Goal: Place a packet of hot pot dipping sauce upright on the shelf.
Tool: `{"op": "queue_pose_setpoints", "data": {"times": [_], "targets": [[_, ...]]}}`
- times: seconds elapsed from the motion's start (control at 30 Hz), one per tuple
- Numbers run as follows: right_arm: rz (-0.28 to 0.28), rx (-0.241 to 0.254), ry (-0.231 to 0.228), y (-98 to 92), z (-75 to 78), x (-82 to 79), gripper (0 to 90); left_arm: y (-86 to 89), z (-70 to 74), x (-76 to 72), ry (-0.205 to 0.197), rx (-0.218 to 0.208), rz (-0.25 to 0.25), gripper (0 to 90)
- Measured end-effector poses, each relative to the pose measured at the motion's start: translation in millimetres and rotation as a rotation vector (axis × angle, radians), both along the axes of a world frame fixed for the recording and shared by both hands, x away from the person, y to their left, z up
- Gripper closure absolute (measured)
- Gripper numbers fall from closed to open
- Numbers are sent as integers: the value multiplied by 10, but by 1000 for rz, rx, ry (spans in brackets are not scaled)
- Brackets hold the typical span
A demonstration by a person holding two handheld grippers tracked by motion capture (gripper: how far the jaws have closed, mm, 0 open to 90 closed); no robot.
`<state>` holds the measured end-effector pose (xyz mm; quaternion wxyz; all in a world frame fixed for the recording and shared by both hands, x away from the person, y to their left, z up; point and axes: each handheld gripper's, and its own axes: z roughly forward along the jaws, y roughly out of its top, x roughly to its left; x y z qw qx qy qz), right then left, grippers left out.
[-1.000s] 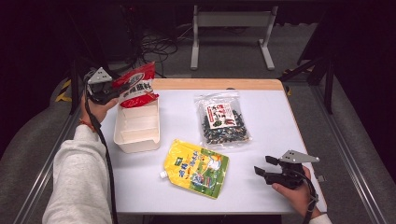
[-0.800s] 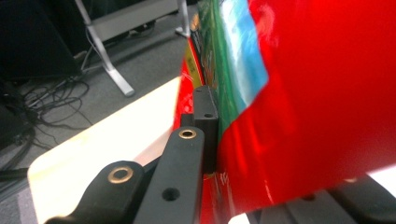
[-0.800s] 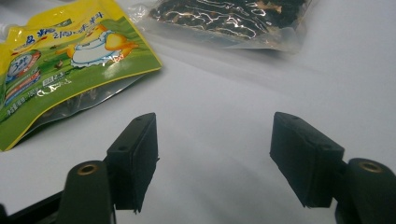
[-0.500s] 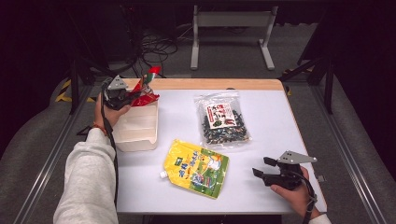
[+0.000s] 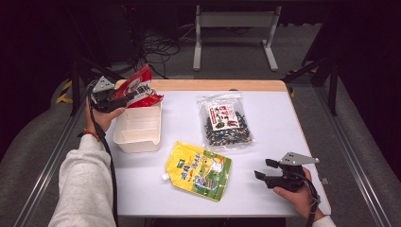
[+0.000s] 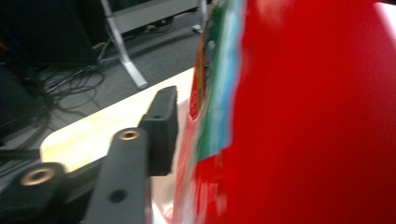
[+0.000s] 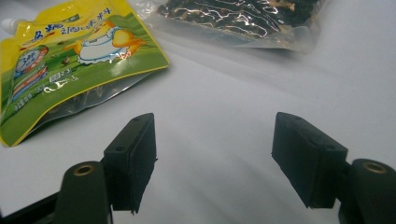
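1. Red snack packet (image 5: 141, 88) sits tilted over the far end of the white container (image 5: 137, 130), ready to drop in.
2. My left gripper (image 5: 124, 98) has just been opening; its jaws stand spread beside the packet, which lies between them.
3. My right gripper (image 5: 263, 169) rests spread and empty near the yellow pouch (image 5: 198, 170).

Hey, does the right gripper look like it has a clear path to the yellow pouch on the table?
Probably yes. The right gripper rests with its jaws open and nothing between them, aimed toward the yellow pouch, which lies flat. Bare table separates them; the bag of dark beans sits farther back, off that line.
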<state>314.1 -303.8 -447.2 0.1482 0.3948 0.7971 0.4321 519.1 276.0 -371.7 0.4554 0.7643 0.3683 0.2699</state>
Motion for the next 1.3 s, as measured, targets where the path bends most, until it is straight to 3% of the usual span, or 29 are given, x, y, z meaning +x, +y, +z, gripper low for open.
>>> {"op": "queue_pose_setpoints", "data": {"times": [0.07, 0.27, 0.33, 0.4, 0.6, 0.87, 1.03, 1.13, 1.3], "targets": [[3, -5, -2, 4, -1, 8, 307, 7, -3, -42, 2, 17, 8, 500], [18, -10, 1, 28, -16, 28, 307, 84, 13, -140, -7, -3, 57, 390], [26, -6, -1, 36, -7, 30, 307, 103, 16, -172, -7, -23, 57, 377], [28, -7, -7, 38, 3, 36, 306, 99, 10, -199, -6, -7, 64, 380], [32, -6, -7, 48, 5, 56, 307, 176, -24, -300, -12, -63, 102, 285], [39, -11, -15, 65, 28, 77, 319, 219, -53, -558, -25, -76, 68, 267], [45, -11, -31, 75, 70, 107, 337, 194, -68, -779, -34, -53, 39, 260], [49, -13, -40, 78, 88, 131, 350, 202, -82, -915, -29, -76, 21, 245], [46, -8, -45, 53, 107, 182, 375, 203, -113, -1163, -37, -79, 6, 235]]}}
